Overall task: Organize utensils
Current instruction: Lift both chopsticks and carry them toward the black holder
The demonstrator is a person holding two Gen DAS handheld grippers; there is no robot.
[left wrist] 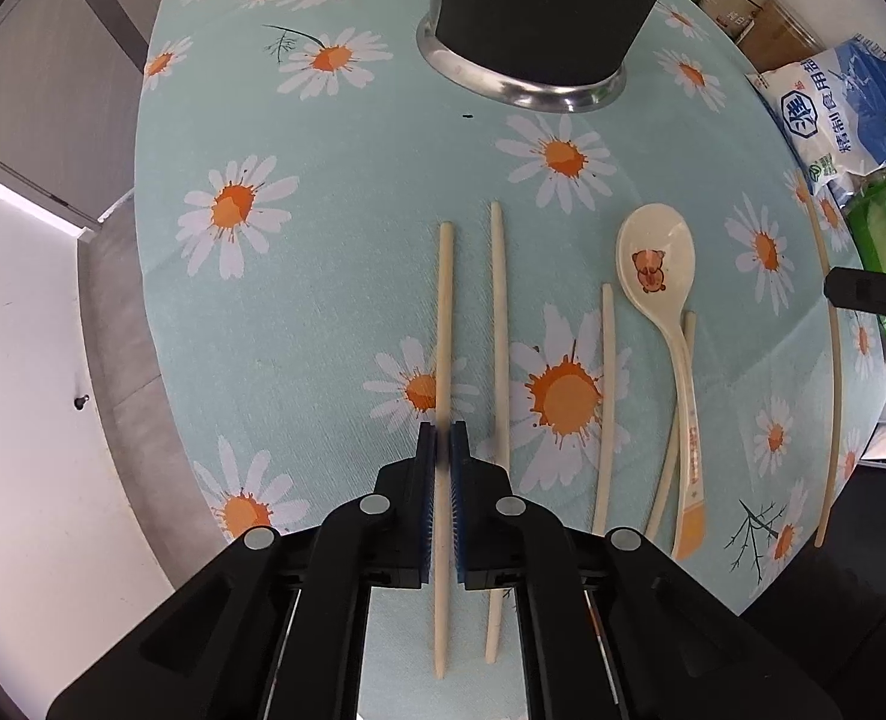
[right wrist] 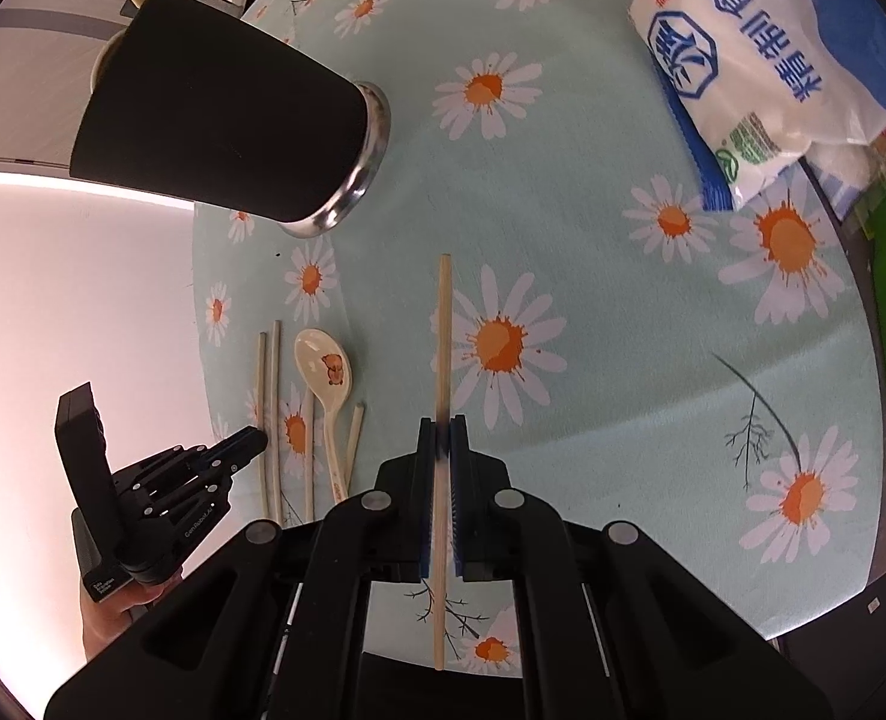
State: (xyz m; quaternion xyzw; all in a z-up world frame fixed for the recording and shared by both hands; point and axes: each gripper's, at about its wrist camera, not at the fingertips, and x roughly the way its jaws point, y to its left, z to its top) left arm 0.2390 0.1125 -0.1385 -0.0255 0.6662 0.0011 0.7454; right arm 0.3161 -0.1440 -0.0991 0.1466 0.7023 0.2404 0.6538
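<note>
The left gripper (left wrist: 442, 441) is clamped on one chopstick (left wrist: 443, 312), and the right gripper (right wrist: 442, 438) pinches another chopstick (right wrist: 443, 330). Both lie on the tablecloth (left wrist: 335, 276) short of the black cup (left wrist: 539, 6); the spoon (left wrist: 662, 282) lies between them among loose chopsticks.

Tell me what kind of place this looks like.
Probably a home dining or kitchen table: a daisy-print tablecloth, chopsticks and a spoon laid out, a black utensil cup, and a bag of salt.
</note>
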